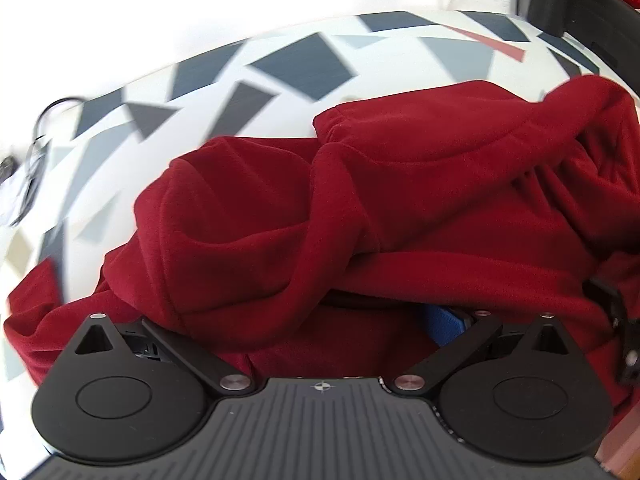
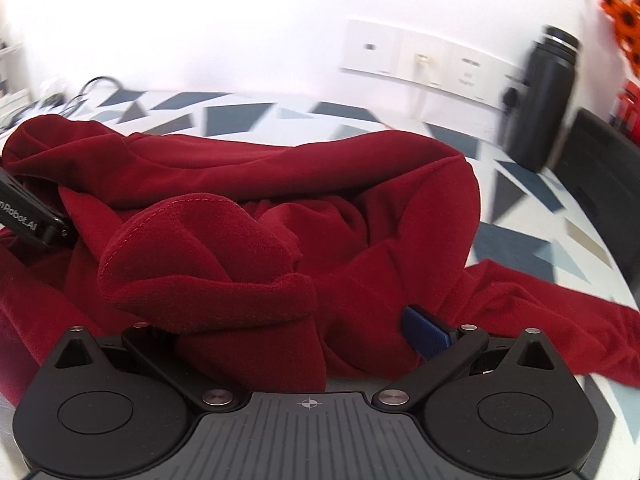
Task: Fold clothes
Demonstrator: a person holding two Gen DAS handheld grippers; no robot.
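Left claw (image 1: 320,320) sits buried under the bunched red garment (image 1: 360,200), fingers spread wide yet covered, so its hold cannot be told; cloth heaps on the patterned tabletop (image 1: 300,64). Right claw (image 2: 312,320) likewise disappears into red folds, one blue pad (image 2: 424,332) showing, grip unclear.

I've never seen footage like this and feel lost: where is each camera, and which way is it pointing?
Left wrist: sits on the left gripper, facing forward along its fingers at the red garment bunched over them; the other gripper's black edge shows at right.
Right wrist: sits on the right gripper, facing the garment, a bottle and the wall beyond; the left gripper shows at left.
Shared: the garment, the patterned table and the bottle.
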